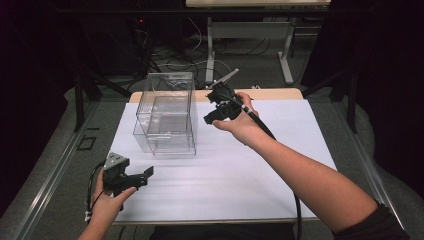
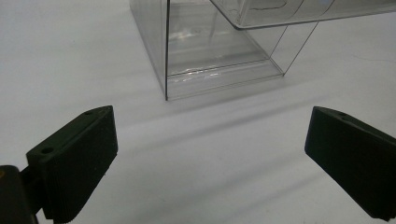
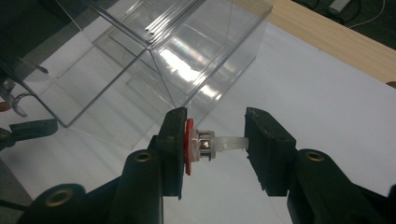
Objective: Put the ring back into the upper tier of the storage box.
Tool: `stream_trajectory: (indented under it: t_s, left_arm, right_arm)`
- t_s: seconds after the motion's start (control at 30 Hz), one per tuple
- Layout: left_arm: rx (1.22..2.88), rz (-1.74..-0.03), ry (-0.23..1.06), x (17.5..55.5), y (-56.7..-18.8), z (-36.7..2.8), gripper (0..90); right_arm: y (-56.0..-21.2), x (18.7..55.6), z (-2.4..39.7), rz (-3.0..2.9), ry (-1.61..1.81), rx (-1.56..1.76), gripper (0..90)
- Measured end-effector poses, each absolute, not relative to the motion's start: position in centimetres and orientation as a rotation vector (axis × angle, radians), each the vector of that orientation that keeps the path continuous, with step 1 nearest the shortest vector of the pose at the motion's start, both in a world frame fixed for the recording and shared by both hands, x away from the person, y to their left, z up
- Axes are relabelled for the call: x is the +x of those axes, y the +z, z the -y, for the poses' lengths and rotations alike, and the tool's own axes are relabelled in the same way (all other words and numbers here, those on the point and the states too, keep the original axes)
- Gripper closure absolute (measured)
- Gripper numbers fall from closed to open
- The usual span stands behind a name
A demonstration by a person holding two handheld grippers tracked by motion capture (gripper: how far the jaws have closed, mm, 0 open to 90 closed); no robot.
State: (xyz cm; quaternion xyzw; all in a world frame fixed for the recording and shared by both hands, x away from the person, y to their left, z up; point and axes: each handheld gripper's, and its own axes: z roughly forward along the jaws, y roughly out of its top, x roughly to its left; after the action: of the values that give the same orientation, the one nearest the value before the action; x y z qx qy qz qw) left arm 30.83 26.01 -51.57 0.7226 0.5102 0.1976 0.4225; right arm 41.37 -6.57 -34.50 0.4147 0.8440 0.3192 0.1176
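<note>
2 grippers: the right gripper [image 3: 215, 144] clamps what looks like a small plug [image 3: 208, 144] beside the clear box [image 1: 167, 112], while the left gripper [image 2: 210, 158] gapes empty.

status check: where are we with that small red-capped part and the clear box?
Done: the right gripper has picked up the small red-and-white part, pinched end to end between its fingers, held beside the clear plastic box. In hand: carrying it there. Left: the part is not yet in the box, if that is the goal. The left gripper is open above the white table.
</note>
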Motion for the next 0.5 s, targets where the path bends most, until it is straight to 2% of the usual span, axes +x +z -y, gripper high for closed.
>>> stream_trajectory:
  t_s: [0.5]
  left_arm:
    - [1.811, -1.275, 0.495, 30.8, -51.5, -26.0, 2.7]
  right_arm:
    - [-32.9, 40.7, 5.0, -2.49, 1.025, 1.172, 59.3]
